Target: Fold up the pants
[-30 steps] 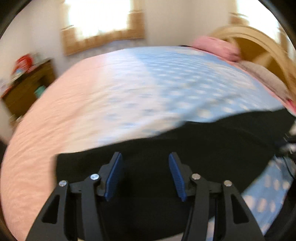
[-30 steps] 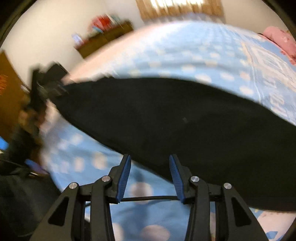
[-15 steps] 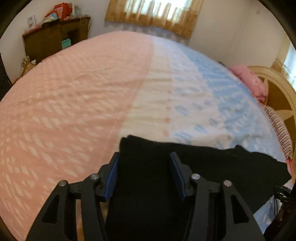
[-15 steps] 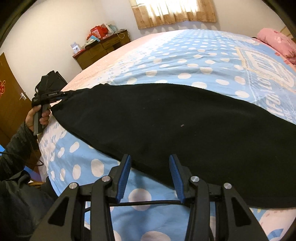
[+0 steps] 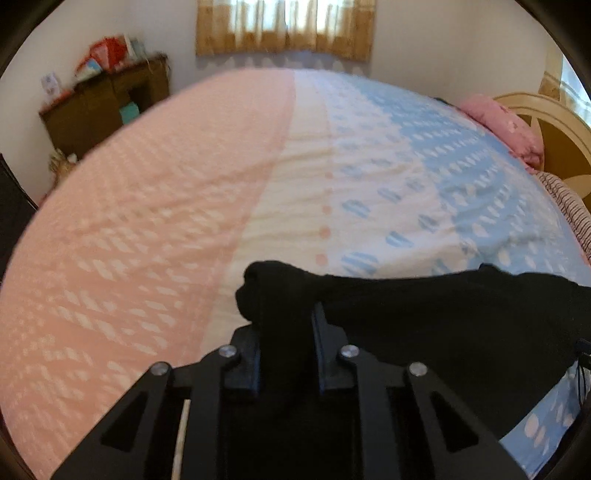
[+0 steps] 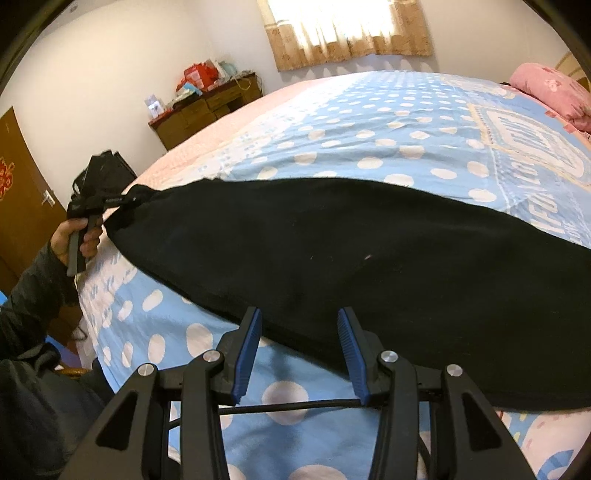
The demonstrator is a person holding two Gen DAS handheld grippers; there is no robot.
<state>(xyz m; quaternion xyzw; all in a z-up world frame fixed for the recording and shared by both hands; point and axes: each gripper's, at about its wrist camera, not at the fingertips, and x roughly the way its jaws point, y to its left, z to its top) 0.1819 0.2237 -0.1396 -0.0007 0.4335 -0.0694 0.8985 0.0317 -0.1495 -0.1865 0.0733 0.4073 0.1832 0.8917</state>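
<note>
Two tools in my hands, one pair of black pants (image 6: pixel 351 251) spread across the bed (image 6: pixel 388 125). Far left in the right wrist view: my left hand (image 6: pixel 77 240) w/ dark sleeve grips the handle of the left tool (image 6: pixel 127 199), which pinches the left end of the pants at the bed's edge. From the left wrist cam same thing: the left tool (image 5: pixel 286 314) has just been closing, jaws now pressed on a bunched wad of black cloth that sticks up between them; the fabric hides the pads. Behind it, pink half of the bedspread on the left, blue dotted half on the right. Brown dresser (image 6: pixel 207 107) w/ red clutter against the far wall, left of the curtained window (image 6: pixel 347 29).

Centre: pants lie flat as a long dark band running rightwards over the blue polka-dot cover. The right tool (image 6: pixel 301 350) is spread apart, blue pads visible, nothing squeezed; the near hem of the pants sits between the fingertips, can't tell if it touches them. Far right: pink pillow (image 6: pixel 550 88) at the head of the bed.
</note>
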